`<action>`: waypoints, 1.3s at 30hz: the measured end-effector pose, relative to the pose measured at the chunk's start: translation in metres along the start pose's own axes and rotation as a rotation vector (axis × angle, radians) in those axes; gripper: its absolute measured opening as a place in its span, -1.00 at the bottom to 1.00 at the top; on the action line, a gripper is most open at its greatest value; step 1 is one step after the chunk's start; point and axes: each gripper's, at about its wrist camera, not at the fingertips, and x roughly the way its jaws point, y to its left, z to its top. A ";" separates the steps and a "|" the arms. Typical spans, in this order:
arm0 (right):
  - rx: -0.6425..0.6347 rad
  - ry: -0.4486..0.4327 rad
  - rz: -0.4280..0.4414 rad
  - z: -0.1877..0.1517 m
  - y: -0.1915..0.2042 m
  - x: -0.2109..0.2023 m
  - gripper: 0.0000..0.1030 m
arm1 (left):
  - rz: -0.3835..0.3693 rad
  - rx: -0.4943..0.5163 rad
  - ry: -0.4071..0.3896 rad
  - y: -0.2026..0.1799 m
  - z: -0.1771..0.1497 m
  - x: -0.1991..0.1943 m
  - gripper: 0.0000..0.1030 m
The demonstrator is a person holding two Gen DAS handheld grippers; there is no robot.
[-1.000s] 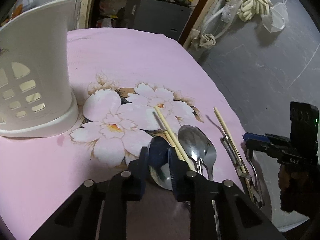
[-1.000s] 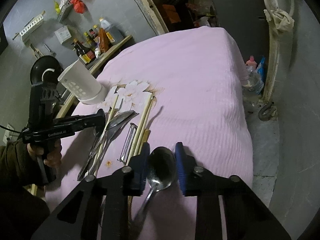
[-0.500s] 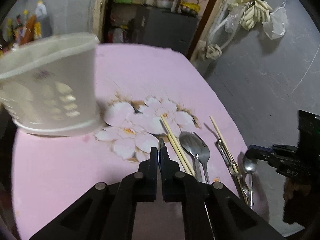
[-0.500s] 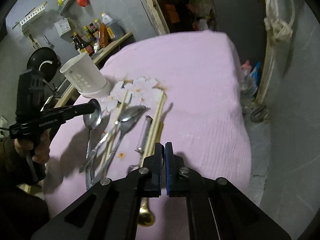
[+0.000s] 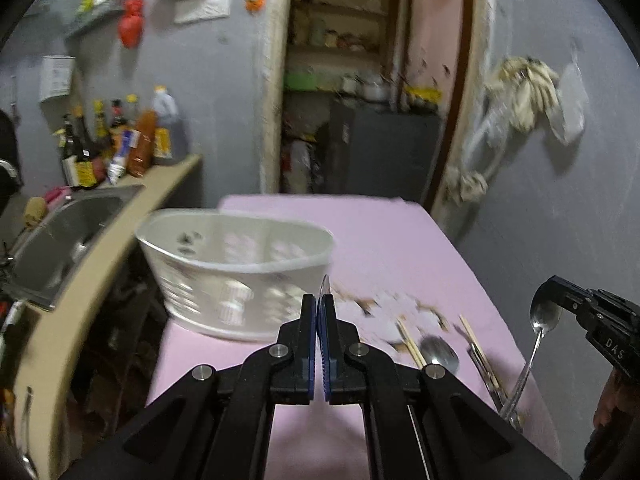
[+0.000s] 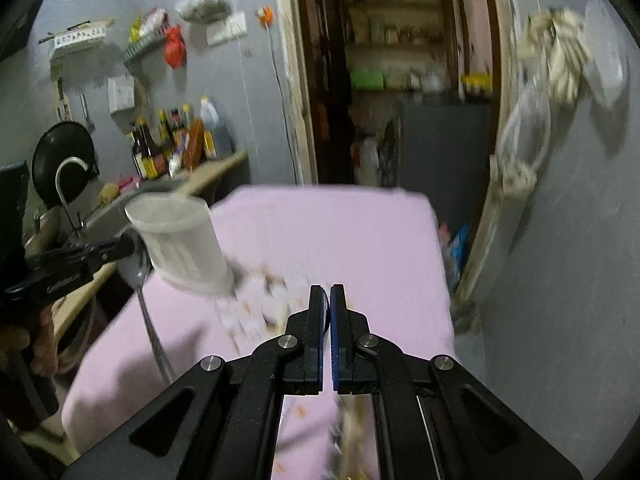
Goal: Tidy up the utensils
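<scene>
Two hand-held grippers, each carrying a metal spoon above a table covered with a pink cloth that bears a white flower print.

Left gripper: jaws together, clamped on the bowl of a silver metal spoon, whose thin edge rises just above the blue pads. In the right wrist view the same spoon hangs handle-down from the jaws, clear of the cloth, just beside the holder.

Right gripper: jaws together, gripping a second silver spoon by its bowl. In the left wrist view this second silver spoon hangs below the right gripper at the table's right edge, its handle slanting down towards the cloth. In its own view only a sliver shows between the pads, with a blurred gold-toned handle below.

White plastic utensil holder with slotted sides: upright on the cloth at the table's left side, near the flower print; its contents cannot be made out.

Remaining on the cloth: a pair of pale wooden chopsticks, a third metal spoon and further blurred utensils to the right.

Background: a steel sink in a counter on the left, with sauce bottles against the grey wall.
</scene>
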 end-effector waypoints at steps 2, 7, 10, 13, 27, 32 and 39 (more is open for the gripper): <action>-0.029 -0.052 0.002 0.020 0.017 0.001 -0.94 | 0.009 -0.021 -0.029 0.019 0.014 -0.009 -0.94; -0.091 -0.201 -0.023 0.074 0.071 0.013 -0.94 | 0.050 -0.063 -0.130 0.071 0.049 -0.027 -0.94; -0.128 -0.266 -0.071 0.099 0.102 0.021 -0.94 | 0.088 -0.076 -0.208 0.100 0.077 -0.030 -0.95; -0.158 -0.311 -0.134 0.120 0.129 0.036 -0.94 | 0.138 -0.071 -0.266 0.121 0.099 -0.022 -0.95; -0.254 -0.256 -0.221 0.115 0.181 0.115 -0.94 | 0.192 0.019 -0.288 0.145 0.101 0.056 -0.94; -0.276 -0.248 -0.223 0.103 0.193 0.133 -0.94 | 0.179 0.012 -0.257 0.143 0.088 0.075 -0.94; -0.264 -0.214 -0.186 0.089 0.195 0.138 -0.94 | 0.123 0.024 -0.227 0.144 0.073 0.081 -0.93</action>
